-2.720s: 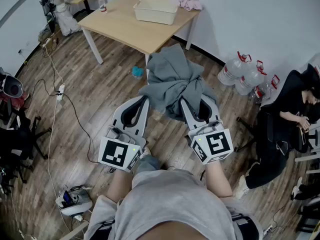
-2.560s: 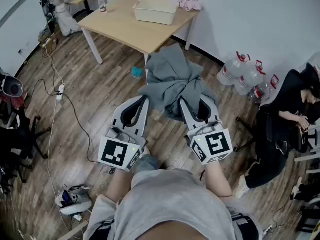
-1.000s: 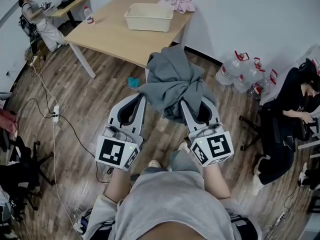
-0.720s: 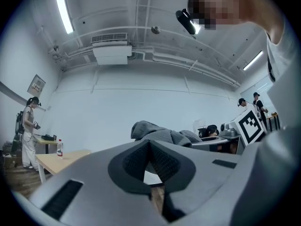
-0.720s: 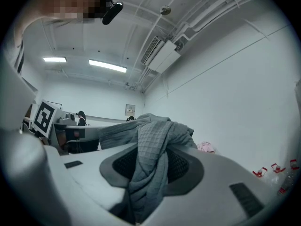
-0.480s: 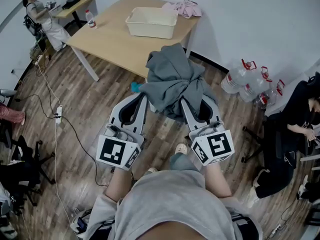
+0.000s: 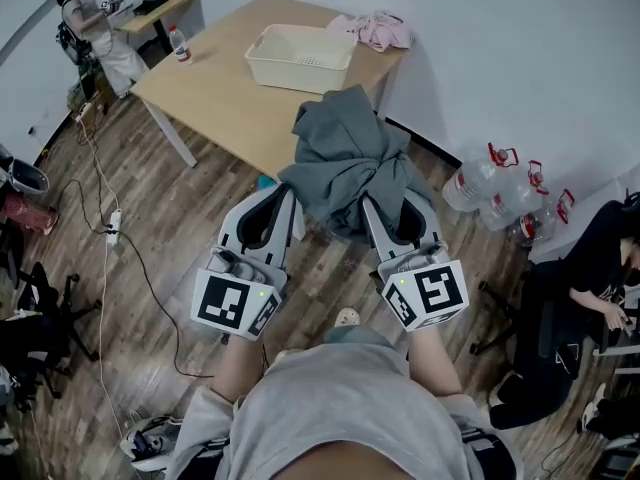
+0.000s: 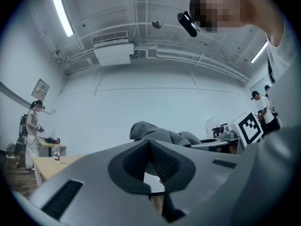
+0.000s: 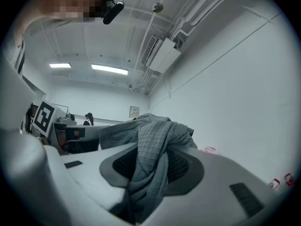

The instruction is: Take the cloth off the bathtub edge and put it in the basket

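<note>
Grey cloth [image 7: 345,163] slung mid-frame between both tools, clear of the floor, likely so it won't drag. Right gripper [image 7: 392,211]: jaws clamped on a twisted waffle-weave fold. Left gripper [image 7: 286,196]: tips pinched together, apparently nipping the cloth's edge. Fabric soft, limp, bunched. Cream slotted plastic basket [image 7: 298,71] sits upper centre on pale wood table [image 7: 215,93].

no legible text anywhere (wall notice [image 9: 134,111] far too small)

Head view: cloth [image 7: 345,158] hides the tips of the right gripper [image 7: 392,218]; the edge crops the seated person [image 7: 590,308].
</note>
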{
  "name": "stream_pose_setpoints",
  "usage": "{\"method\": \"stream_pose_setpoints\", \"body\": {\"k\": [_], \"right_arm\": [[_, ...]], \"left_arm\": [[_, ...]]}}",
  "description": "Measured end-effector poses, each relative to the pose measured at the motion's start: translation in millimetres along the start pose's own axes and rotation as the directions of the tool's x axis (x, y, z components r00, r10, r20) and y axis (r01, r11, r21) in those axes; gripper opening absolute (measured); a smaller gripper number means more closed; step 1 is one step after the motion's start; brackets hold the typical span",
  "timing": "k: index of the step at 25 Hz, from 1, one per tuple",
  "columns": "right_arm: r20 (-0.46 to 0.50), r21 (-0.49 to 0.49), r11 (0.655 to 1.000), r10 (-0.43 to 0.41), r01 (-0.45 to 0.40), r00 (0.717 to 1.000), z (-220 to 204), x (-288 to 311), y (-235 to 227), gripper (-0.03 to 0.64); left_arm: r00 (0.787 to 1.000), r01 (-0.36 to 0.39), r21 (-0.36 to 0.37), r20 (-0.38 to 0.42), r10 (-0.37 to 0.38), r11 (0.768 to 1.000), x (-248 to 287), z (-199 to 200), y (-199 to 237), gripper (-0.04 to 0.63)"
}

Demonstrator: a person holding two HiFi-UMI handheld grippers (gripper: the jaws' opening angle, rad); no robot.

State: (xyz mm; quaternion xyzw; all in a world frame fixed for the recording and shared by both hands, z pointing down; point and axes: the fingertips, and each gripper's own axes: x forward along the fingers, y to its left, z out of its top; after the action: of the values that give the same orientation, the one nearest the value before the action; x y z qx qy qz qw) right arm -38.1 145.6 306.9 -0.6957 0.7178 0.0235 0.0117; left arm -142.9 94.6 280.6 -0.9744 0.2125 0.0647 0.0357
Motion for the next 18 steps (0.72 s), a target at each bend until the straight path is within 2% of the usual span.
{"method": "stream_pose_setpoints", "body": {"k": [8,18], "right_arm": [[0.004,0.008,0.999,0.047,-0.047,0.999,-5.8,0.0,-47.9,0.135],[-0.008,0.040,0.998,0.050,-0.050,0.999,-17.9,1.9,-78.0,0.135]], "left_arm": [[0.999,-0.043,0.014,-0.009,0.043,0.999,42.0,-9.7,-22.7,-0.005],[0.999,-0.037,0.017,-0.039,0.038,0.999,69.7,-20.8,-35.8,-0.005]]}}
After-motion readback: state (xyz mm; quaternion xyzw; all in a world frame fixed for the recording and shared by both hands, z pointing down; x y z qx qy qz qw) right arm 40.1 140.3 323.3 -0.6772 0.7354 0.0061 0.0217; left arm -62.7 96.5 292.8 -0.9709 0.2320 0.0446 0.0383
